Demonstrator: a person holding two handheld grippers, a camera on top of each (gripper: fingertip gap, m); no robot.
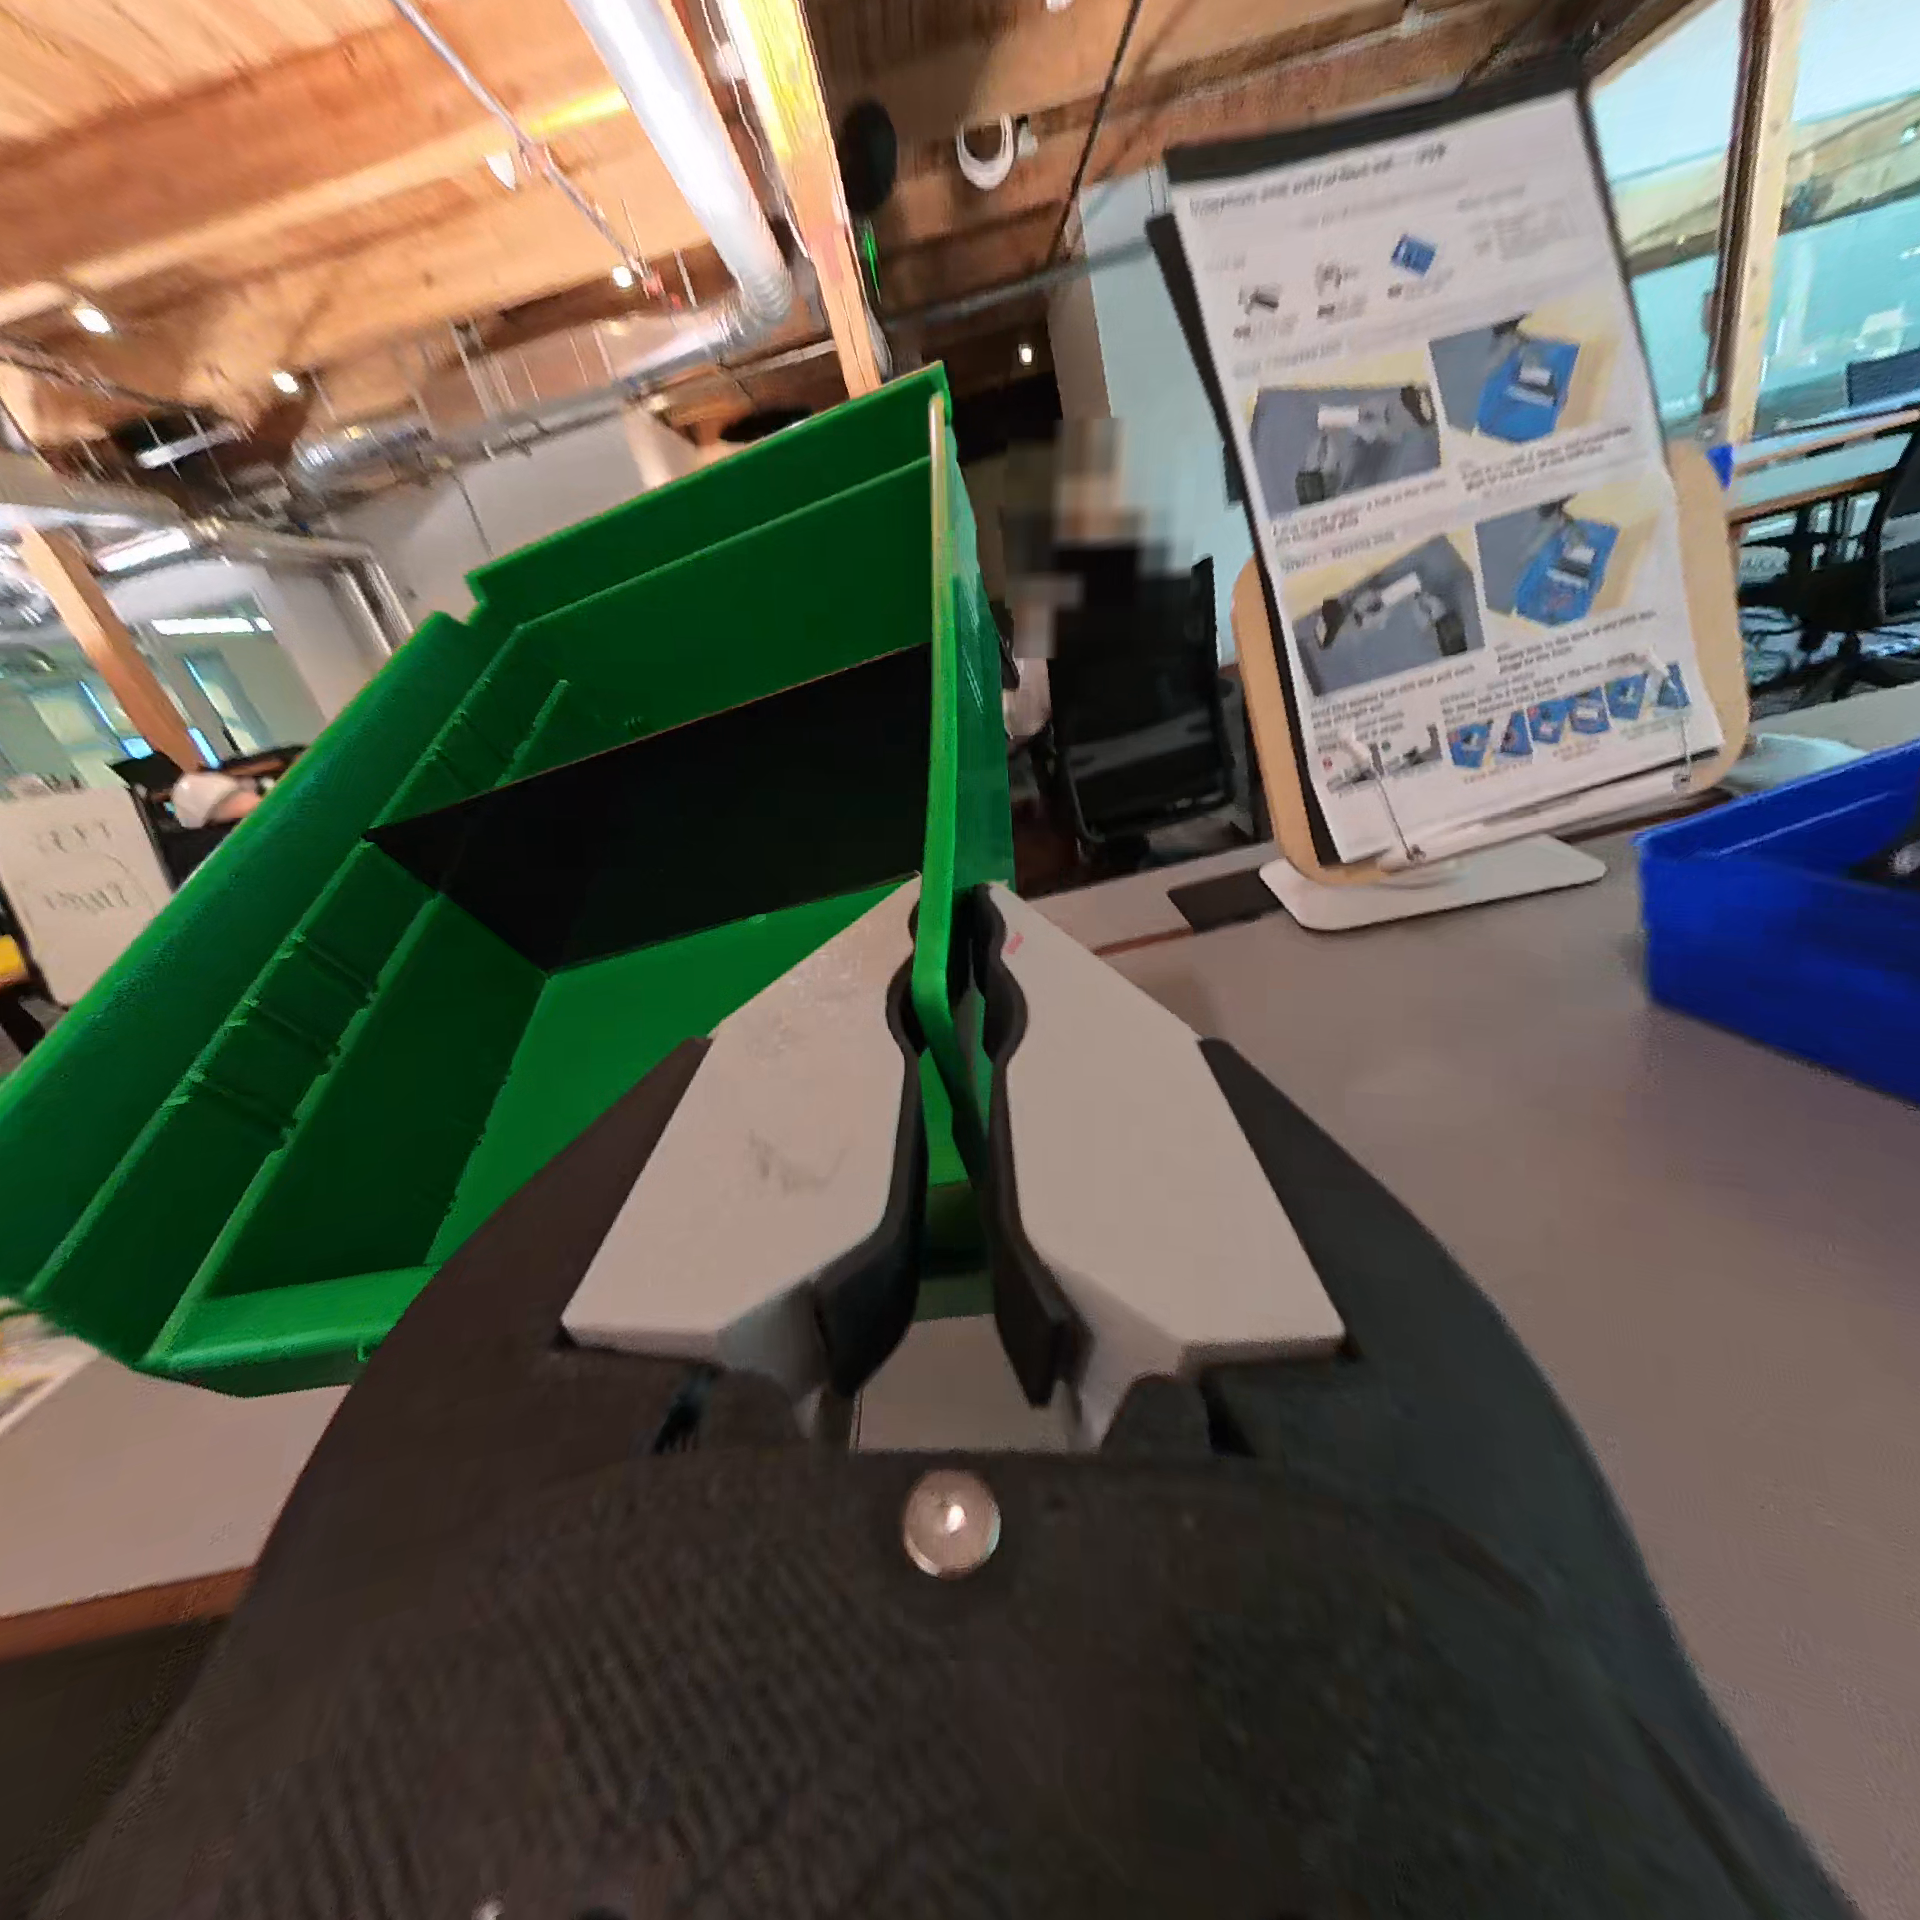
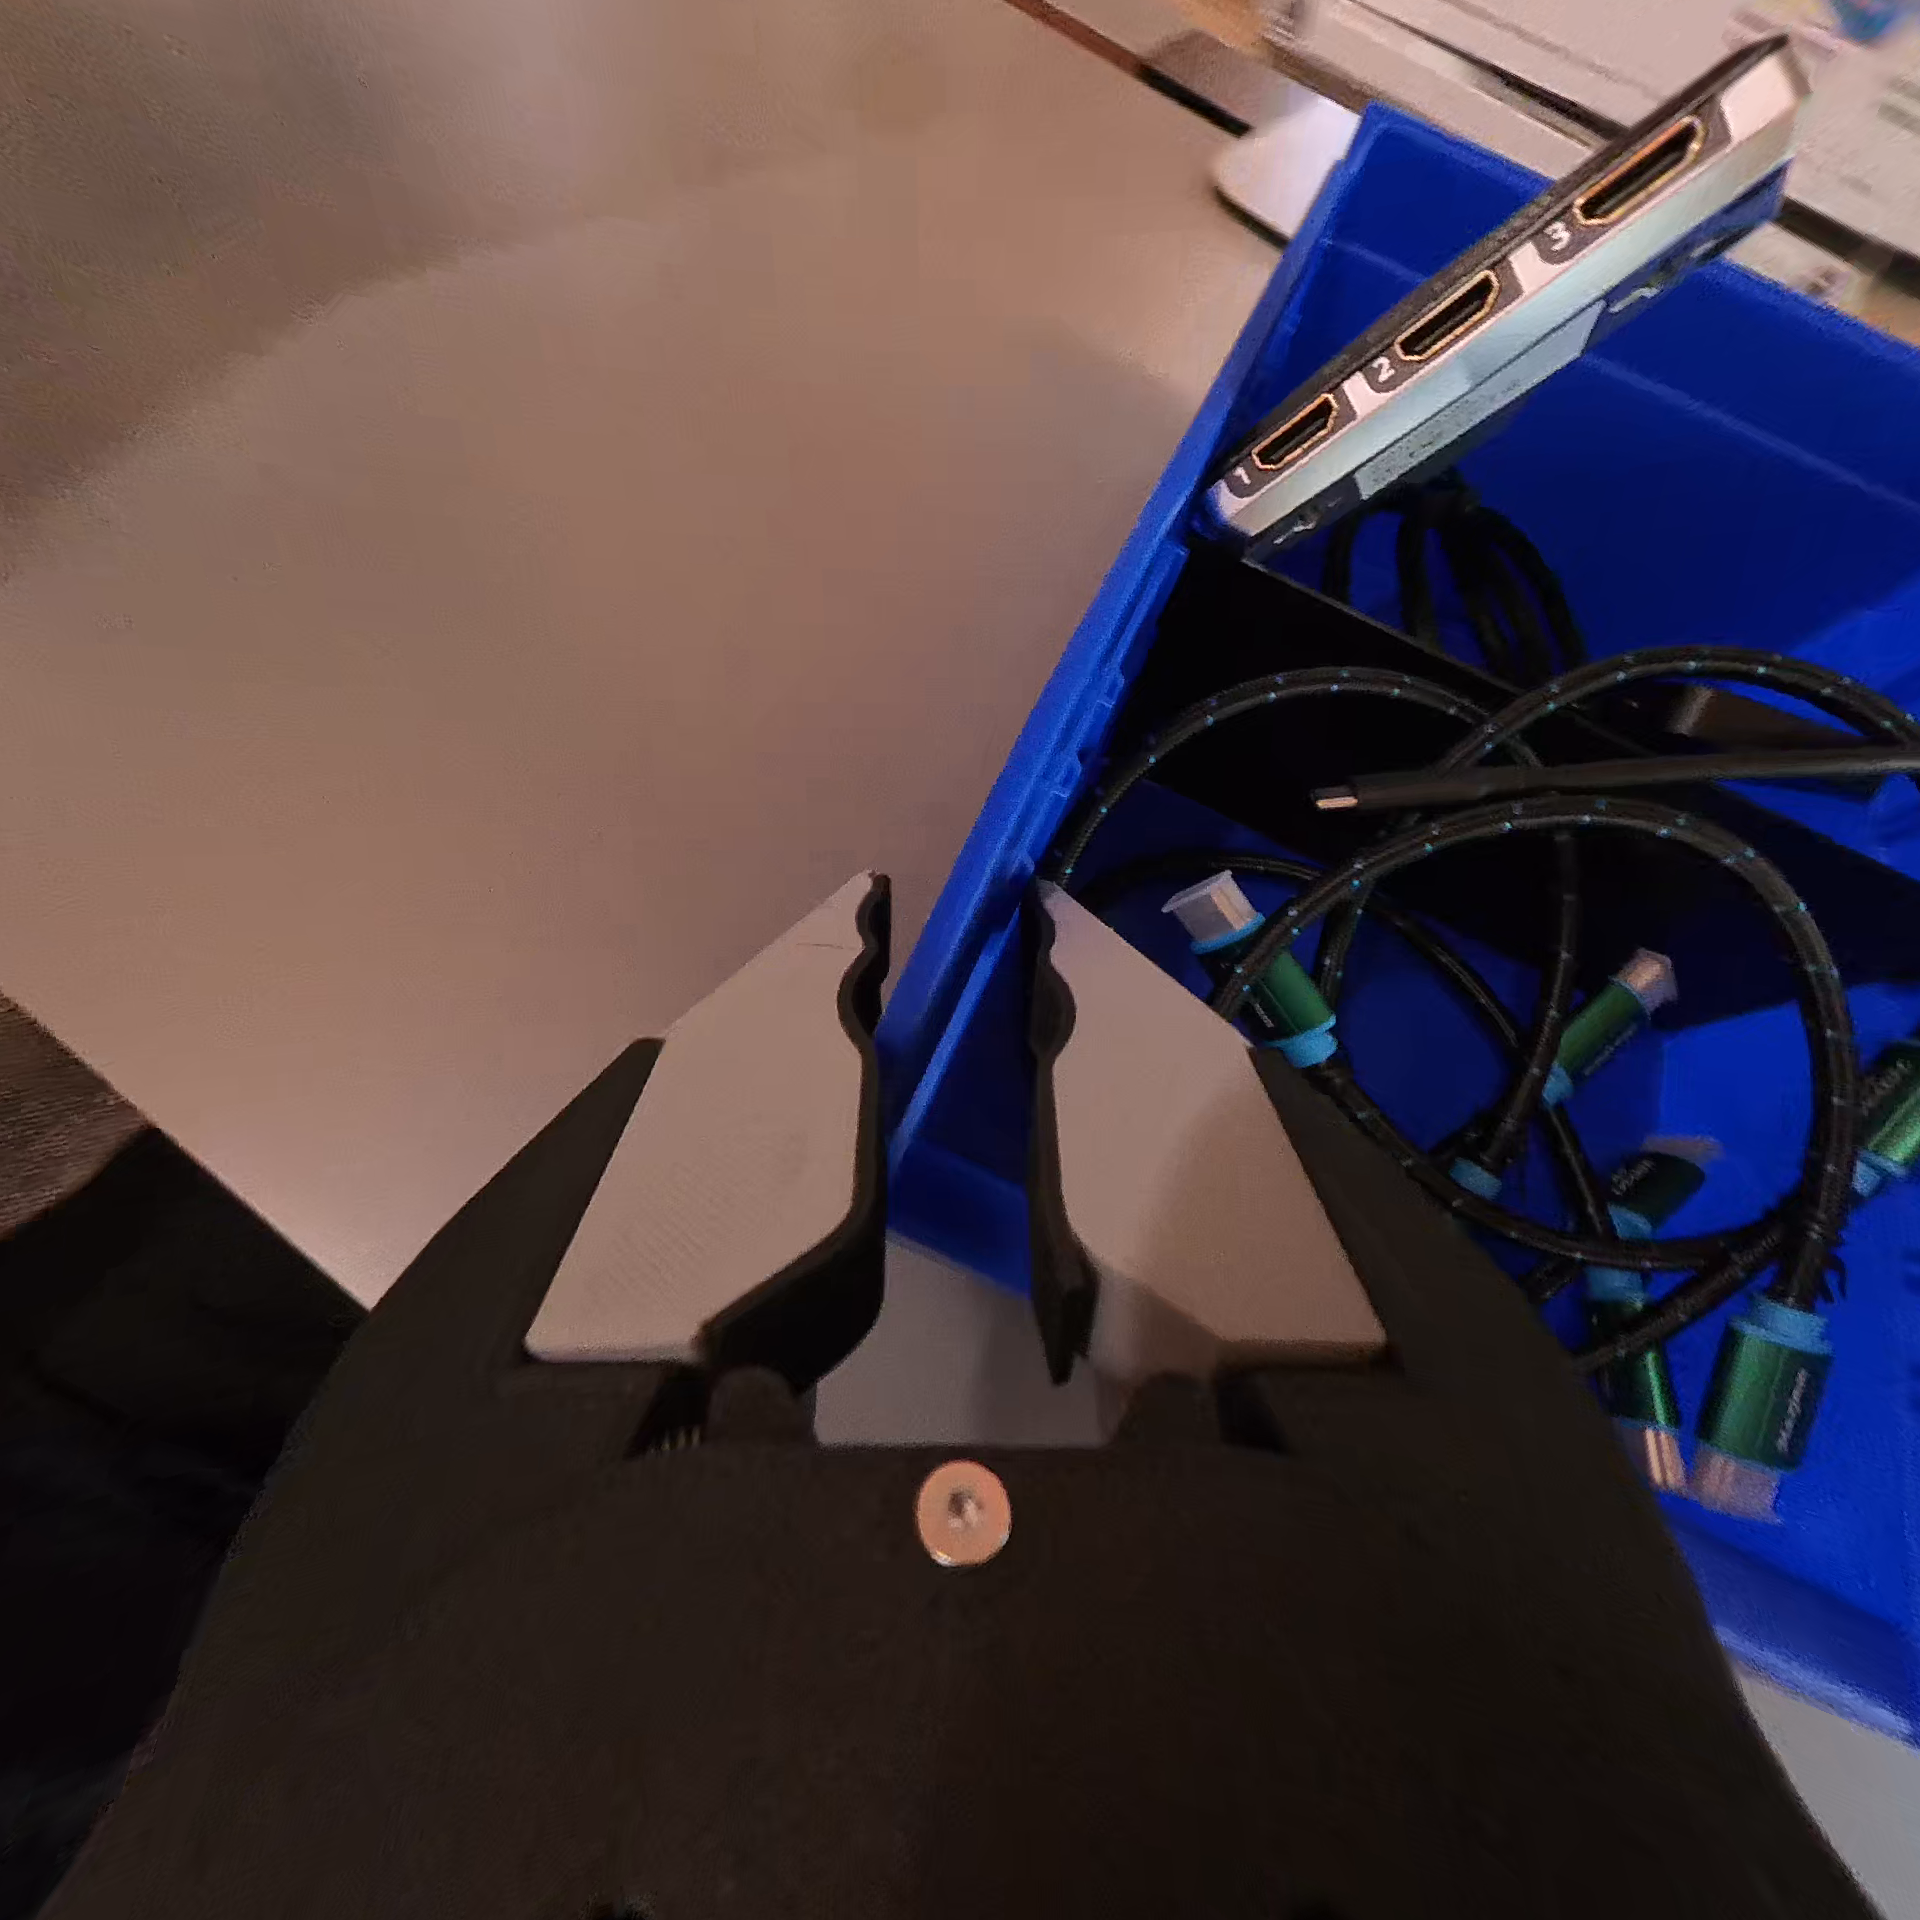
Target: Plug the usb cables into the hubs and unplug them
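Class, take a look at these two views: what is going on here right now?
A person works two handheld grippers over a grey table. The left gripper has its jaws shut on the side wall of a green bin, which is tilted up and looks empty apart from a black divider. The right gripper straddles the wall of a blue bin, jaws on either side with a gap showing. That bin holds braided cables and a switch box with three ports leaning on its rim.

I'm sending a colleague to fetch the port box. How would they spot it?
Find the blue bin on the grey table, which the right tool straddles at one wall. Atop the far end leans a slim silver switch box, unlike the braided cables below.
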